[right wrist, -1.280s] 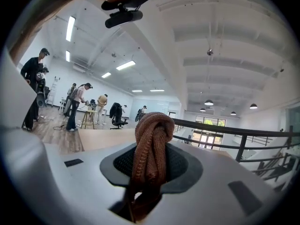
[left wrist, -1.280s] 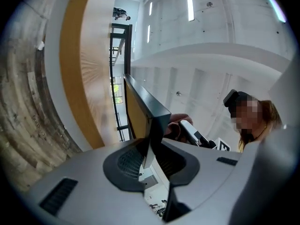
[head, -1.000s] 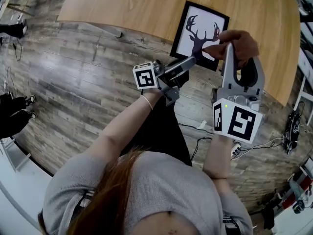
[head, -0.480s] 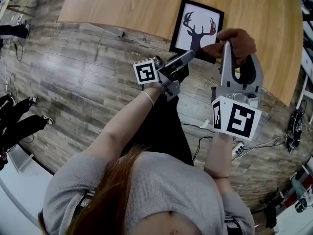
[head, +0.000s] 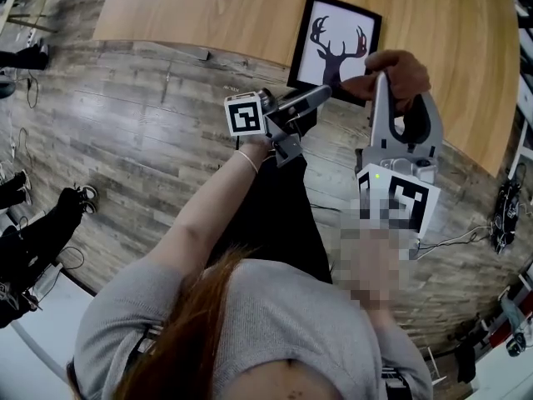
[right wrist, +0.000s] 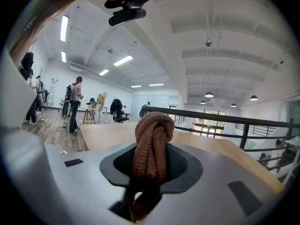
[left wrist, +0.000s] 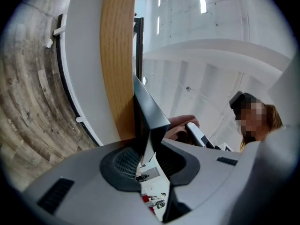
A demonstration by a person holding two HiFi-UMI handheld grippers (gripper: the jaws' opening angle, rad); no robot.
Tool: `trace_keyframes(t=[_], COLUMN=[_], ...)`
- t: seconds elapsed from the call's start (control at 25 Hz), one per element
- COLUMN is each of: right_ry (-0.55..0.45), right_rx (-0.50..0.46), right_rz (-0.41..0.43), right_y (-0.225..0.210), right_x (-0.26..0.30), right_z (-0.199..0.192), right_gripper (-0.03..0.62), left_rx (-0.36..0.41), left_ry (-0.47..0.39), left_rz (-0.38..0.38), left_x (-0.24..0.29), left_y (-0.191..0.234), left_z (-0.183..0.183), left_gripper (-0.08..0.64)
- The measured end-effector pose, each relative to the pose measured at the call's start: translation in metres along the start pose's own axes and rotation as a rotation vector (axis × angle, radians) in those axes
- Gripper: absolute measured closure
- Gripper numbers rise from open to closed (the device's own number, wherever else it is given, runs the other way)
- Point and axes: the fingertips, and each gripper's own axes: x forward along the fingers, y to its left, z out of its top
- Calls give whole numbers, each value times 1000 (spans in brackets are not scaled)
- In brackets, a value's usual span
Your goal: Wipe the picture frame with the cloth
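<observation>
The left tongs (head: 321,95) are clamping the near edge of the picture frame (head: 337,40), close to its corner, and in the left gripper view the frame's dark edge (left wrist: 149,118) is standing pinched between the two pads of the left tongs (left wrist: 151,168). That grip is probably serving to steady the frame so it is not sliding on the wooden surface (head: 208,11) while it is being rubbed. Whether the frame is lying flat or is being tipped up off the surface is hard to tell.

The right tongs (head: 385,82) are closing on a bunched brown knitted cloth (head: 404,69); in the right gripper view the cloth (right wrist: 152,130) is bulging up out of the shut pads of the right tongs (right wrist: 150,172), leaving a soft wad free for wiping. The wad is sitting at the frame's near right corner, overlapping it or just beside it, while the deer print in the middle is lying open to view, so the wipe is looking barely begun
</observation>
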Motion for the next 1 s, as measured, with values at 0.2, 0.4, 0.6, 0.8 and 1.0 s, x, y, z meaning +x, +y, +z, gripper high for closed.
trace_keyframes(t=[0.2,0.4,0.6,0.8,1.0], right_ry=[5,6,-35,-87,-204], right_rx=[5,0,0,-7,-44], right_rz=[3,10,5,7,-1], right_y=[-2,-1,-6,-5,4], right_x=[-2,-3,-18,-43,-83], right_z=[-2,-1,20,53,128], right_gripper=[459,459,459,459,459], left_rx=[11,55,47,167,691], left_ry=[58,135,130,128,159], left_rz=[6,30,9,-162,-95], left_x=[-3,-20,-56,-53,-4], left_y=[3,4,-25,-133,-252], left_z=[-5,-13,-18,-17,2], left_gripper=[473,426,426,439,437])
